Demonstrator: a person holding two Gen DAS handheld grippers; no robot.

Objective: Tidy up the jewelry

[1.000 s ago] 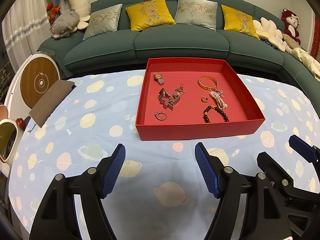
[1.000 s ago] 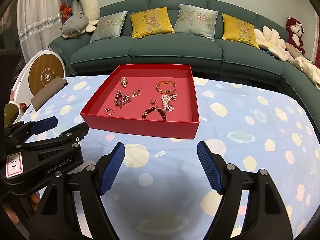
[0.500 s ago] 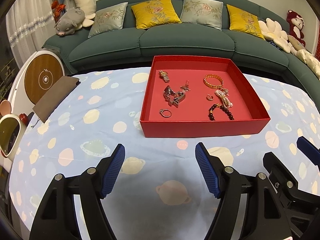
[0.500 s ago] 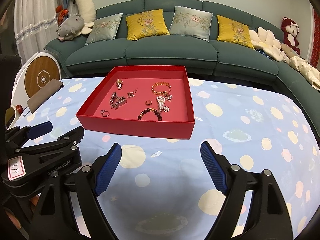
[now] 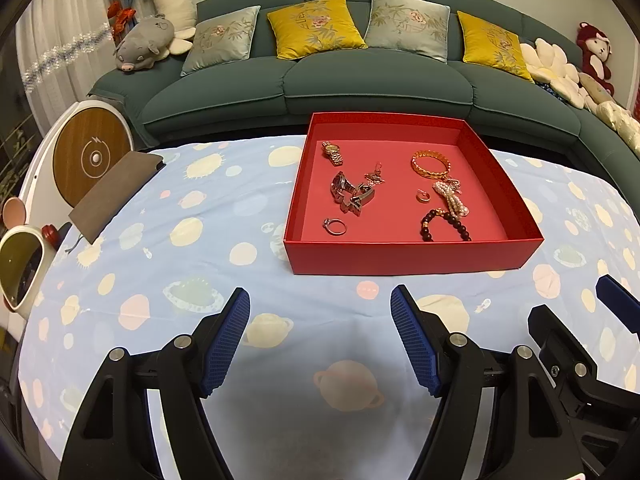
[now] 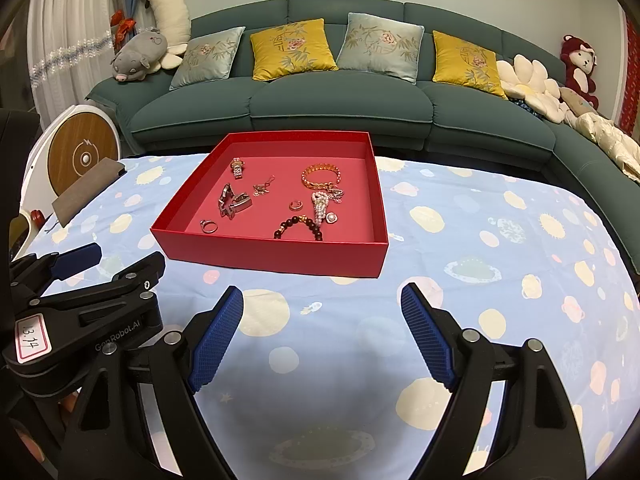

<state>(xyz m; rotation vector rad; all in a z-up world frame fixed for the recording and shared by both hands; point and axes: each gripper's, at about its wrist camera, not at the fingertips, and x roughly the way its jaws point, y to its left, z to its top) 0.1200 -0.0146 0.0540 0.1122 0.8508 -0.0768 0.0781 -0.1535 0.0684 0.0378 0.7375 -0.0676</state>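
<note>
Red card forms the shallow tray that stands on the patterned blue cloth, and every piece of jewelry in view lies inside it.

Left part of tray: a gold watch near the far wall; a steel watch lying on its side nearer the middle; a small silver pendant or earring just beside it; a silver ring toward the near wall.

Right part of tray: a gold chain bracelet at the far end; a small gold ring on its own; a pearl strand bunched below the bracelet, its upper end touching or overlapping it; a dark bead bracelet toward the near wall, close against the pearls.

Left gripper: fingers spread wide, holding nothing, hovering over the cloth short of the tray. Right gripper: likewise spread, empty, short of the tray.

Progress: no jewelry shows on the cloth outside the tray, so gathering appears complete. The pieces lie roughly grouped but loose, with the pearls tangled against their neighbours. This fits either a sorted tray awaiting nothing further or a loose lot awaiting arrangement; the pictures do not settle which.
</note>
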